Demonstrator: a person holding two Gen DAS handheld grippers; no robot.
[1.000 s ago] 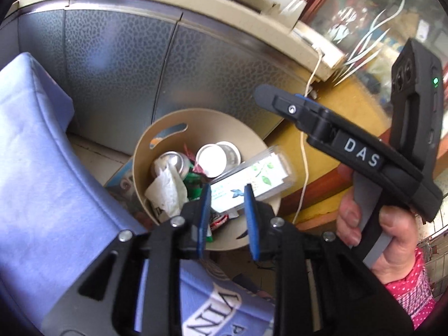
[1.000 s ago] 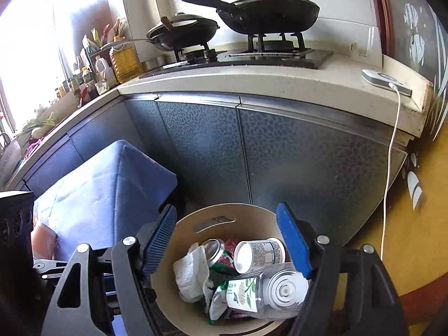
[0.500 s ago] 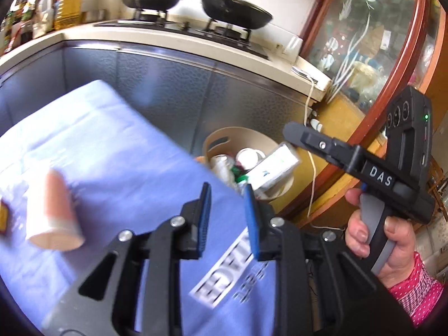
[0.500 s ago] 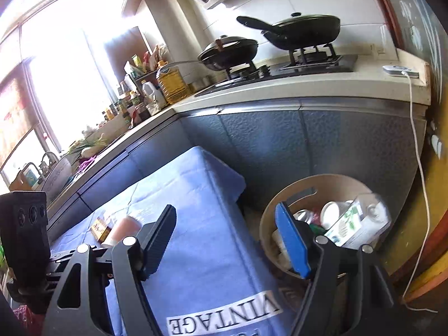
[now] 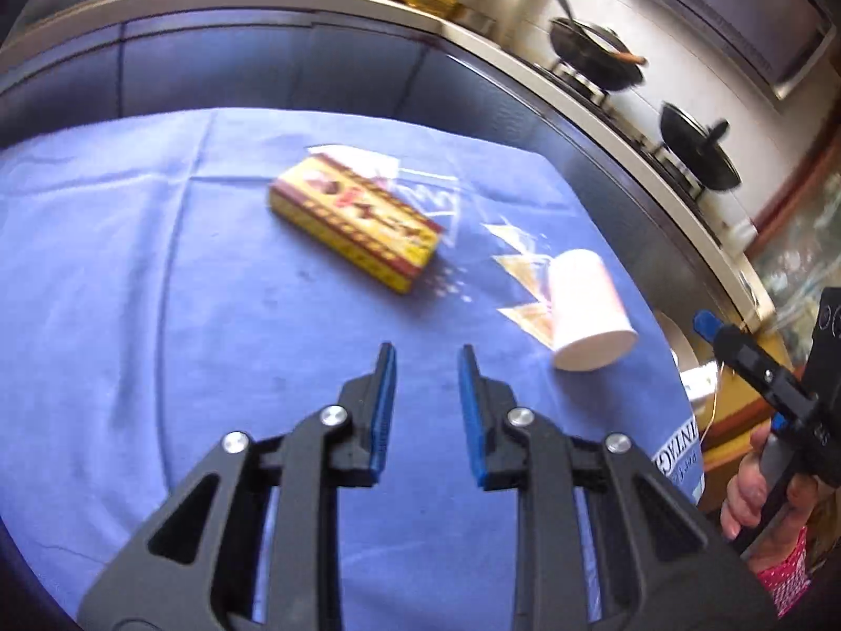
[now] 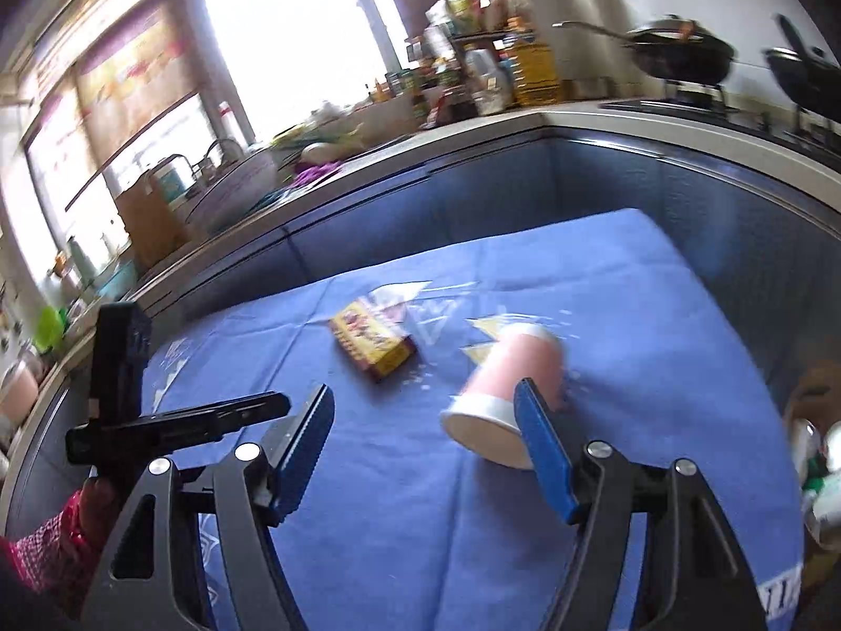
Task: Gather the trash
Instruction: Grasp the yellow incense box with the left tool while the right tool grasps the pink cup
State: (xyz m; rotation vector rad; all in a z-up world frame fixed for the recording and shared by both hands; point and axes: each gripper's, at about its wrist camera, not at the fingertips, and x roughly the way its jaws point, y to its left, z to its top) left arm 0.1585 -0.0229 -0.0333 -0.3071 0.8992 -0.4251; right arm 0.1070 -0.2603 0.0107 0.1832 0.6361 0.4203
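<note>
A yellow and red box (image 5: 355, 221) lies on the blue tablecloth (image 5: 157, 289), with clear plastic wrappers (image 5: 426, 184) behind it. A pink paper cup (image 5: 586, 310) lies on its side to the right. My left gripper (image 5: 423, 355) is open and empty, hovering short of the box. In the right wrist view my right gripper (image 6: 426, 410) is wide open and empty; the cup (image 6: 512, 392) lies just ahead of its right finger, the box (image 6: 373, 342) further back. The trash bin (image 6: 817, 478) shows at the right edge, full of rubbish.
Grey kitchen cabinets (image 5: 315, 68) run behind the table under a counter with pans (image 5: 596, 60) on a stove and bottles (image 6: 531, 68). Small wrapper scraps (image 5: 525, 284) lie by the cup. The table's right edge drops off near the bin.
Both grippers have swung away from the bin, left over the blue table. The box and cup are now in front of them. The left jaws stand a little wider.
</note>
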